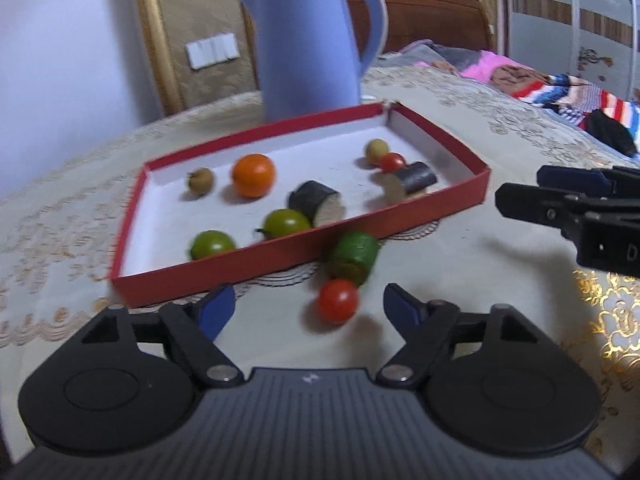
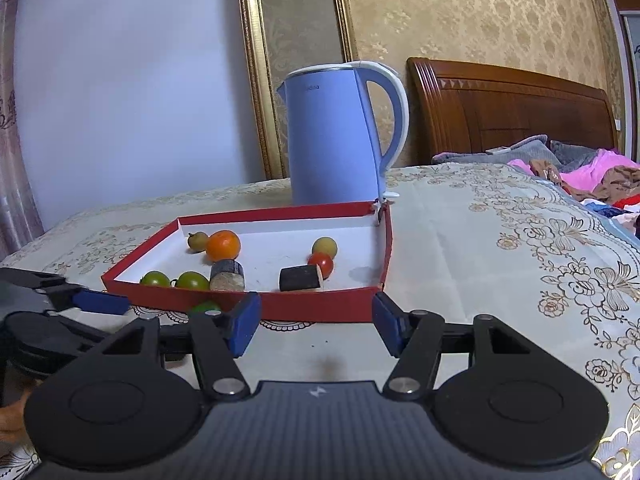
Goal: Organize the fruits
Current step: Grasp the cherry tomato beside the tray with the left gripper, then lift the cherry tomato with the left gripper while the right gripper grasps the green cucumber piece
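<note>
Fruit still outside the tray marks the step in hand: gathering the last loose pieces into the red tray. Two lie on the surface, a red tomato and a green lime-like fruit. The tomato sits just ahead of the left gripper, between the lines of its two jaws but a little beyond the tips. The green fruit lies farther ahead, touching or nearly touching the tray's near wall. The left jaws are spread wide and hold nothing.

The right gripper is also released and empty. Its jaws point at the tray's near wall, and the green fruit peeks out just left of its left jaw.

By my judgement the next move calls for the left jaws to go forward and down until they flank the tomato, then close gently. It is round and would likely roll or squirt out under a hard or off-centre squeeze. It then needs lifting over the wall into a bare patch of tray.

Counted inside the tray: two green tomatoes, one orange, one small red tomato, two small yellowish-brown round fruits, and two dark cylindrical pieces with pale ends. A blue kettle stands behind the tray.
</note>
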Action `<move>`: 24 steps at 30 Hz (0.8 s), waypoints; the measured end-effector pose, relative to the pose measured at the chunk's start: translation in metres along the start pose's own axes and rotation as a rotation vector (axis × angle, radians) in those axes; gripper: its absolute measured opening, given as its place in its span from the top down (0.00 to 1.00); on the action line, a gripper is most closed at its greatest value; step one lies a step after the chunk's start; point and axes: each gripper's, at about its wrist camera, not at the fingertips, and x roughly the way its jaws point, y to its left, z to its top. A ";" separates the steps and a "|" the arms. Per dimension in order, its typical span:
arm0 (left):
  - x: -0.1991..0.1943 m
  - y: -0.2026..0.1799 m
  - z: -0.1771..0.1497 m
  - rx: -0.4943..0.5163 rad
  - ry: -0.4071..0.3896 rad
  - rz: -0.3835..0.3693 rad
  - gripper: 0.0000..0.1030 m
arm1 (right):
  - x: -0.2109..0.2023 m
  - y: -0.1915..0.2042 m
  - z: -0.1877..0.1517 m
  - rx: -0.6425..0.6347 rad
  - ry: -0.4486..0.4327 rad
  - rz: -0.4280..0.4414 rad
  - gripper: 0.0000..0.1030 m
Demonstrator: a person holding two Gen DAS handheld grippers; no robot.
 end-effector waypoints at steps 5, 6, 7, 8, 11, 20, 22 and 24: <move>0.018 0.003 0.005 -0.023 0.048 -0.067 0.53 | 0.001 0.000 -0.002 0.000 0.007 0.001 0.41; 0.019 0.003 0.006 -0.025 0.048 -0.075 0.56 | 0.002 0.000 -0.002 -0.001 0.007 0.002 0.41; 0.019 0.002 0.008 -0.021 0.050 -0.084 0.64 | 0.002 0.001 -0.003 -0.002 0.009 0.003 0.41; 0.019 0.001 0.008 -0.017 0.050 -0.095 0.72 | 0.003 0.001 -0.003 -0.004 0.012 0.003 0.41; 0.018 -0.004 0.009 -0.001 0.049 -0.108 0.79 | 0.004 0.003 -0.004 -0.010 0.018 0.006 0.41; -0.011 0.002 -0.003 -0.006 -0.026 0.003 0.79 | 0.007 0.017 -0.007 -0.051 0.046 0.042 0.41; -0.020 0.013 -0.007 -0.042 -0.042 0.048 0.79 | 0.010 0.026 -0.009 -0.075 0.057 0.065 0.41; -0.025 0.027 -0.012 -0.093 -0.039 0.089 0.79 | 0.012 0.036 -0.010 -0.100 0.068 0.085 0.41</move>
